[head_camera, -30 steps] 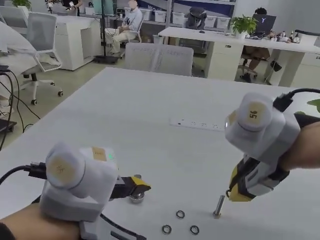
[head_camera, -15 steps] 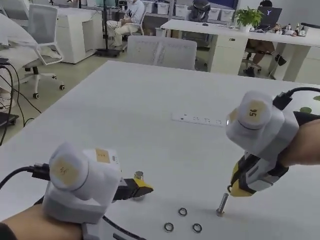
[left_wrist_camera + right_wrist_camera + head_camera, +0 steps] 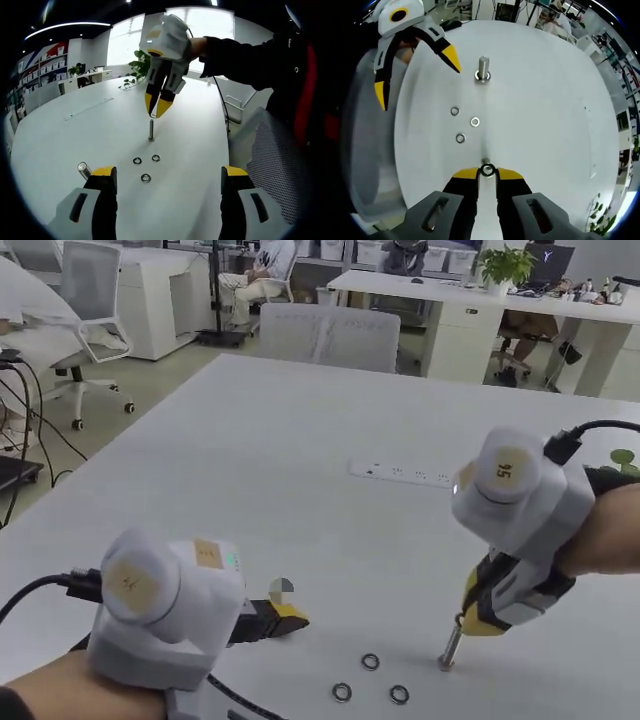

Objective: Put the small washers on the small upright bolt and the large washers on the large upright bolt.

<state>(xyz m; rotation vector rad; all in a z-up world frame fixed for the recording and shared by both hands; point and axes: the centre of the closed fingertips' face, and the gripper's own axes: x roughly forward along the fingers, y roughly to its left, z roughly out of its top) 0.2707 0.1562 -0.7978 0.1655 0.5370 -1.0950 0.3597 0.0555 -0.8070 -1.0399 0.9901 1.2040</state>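
The thin small bolt (image 3: 450, 649) stands upright on the white table, also seen as small bolt (image 3: 151, 130). My right gripper (image 3: 466, 623) hangs right over its top, shut on a small washer (image 3: 488, 170). Three loose washers (image 3: 370, 662) lie just left of that bolt; in the right gripper view the washers (image 3: 475, 121) sit between both bolts. The large bolt (image 3: 483, 67) stands upright with a ring at its base, partly hidden in the head view as large bolt (image 3: 283, 588). My left gripper (image 3: 170, 172) is open beside the large bolt (image 3: 84, 170), holding nothing.
A white power strip (image 3: 400, 475) lies flat on the table beyond the bolts. The table (image 3: 300, 440) stretches far and left with open surface. Past its far edge stand a chair (image 3: 325, 338), desks and seated people.
The head camera has tilted down a little. My right gripper has shifted so the held washer sits over the small bolt's top. The left gripper has hardly moved.
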